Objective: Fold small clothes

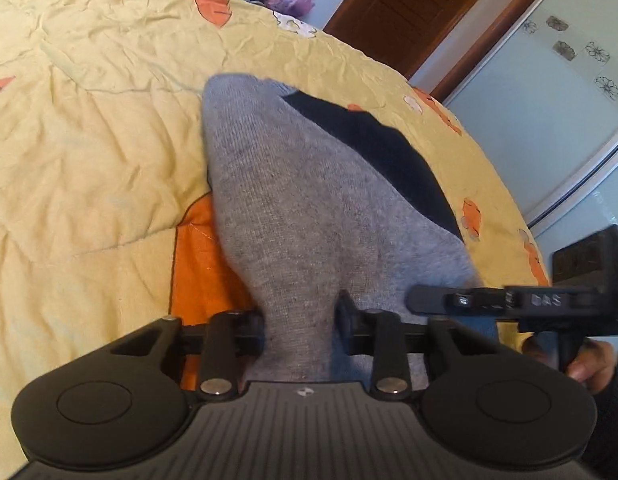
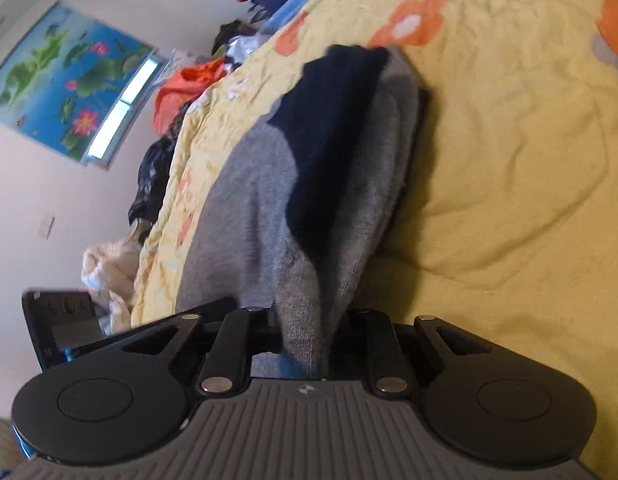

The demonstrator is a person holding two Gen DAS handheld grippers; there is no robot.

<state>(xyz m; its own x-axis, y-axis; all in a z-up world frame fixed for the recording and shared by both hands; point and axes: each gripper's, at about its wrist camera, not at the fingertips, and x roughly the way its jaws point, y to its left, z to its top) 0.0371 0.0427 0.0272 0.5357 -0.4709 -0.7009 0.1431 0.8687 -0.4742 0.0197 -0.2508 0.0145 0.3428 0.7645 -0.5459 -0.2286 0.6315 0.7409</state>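
A small grey knit garment with a dark navy panel lies on a yellow quilt. My left gripper is shut on a bunched edge of the grey cloth, which rises between its jaws and hides the fingertips. In the right wrist view the same grey garment with its navy panel stretches away from me, and my right gripper is shut on another gathered edge. The right gripper's black body shows at the right of the left wrist view, held by a hand.
The yellow quilt with orange flowers covers the bed. A brown door and a pale wardrobe stand beyond the bed's edge. Piled clothes lie along the bed's far side below a lotus picture.
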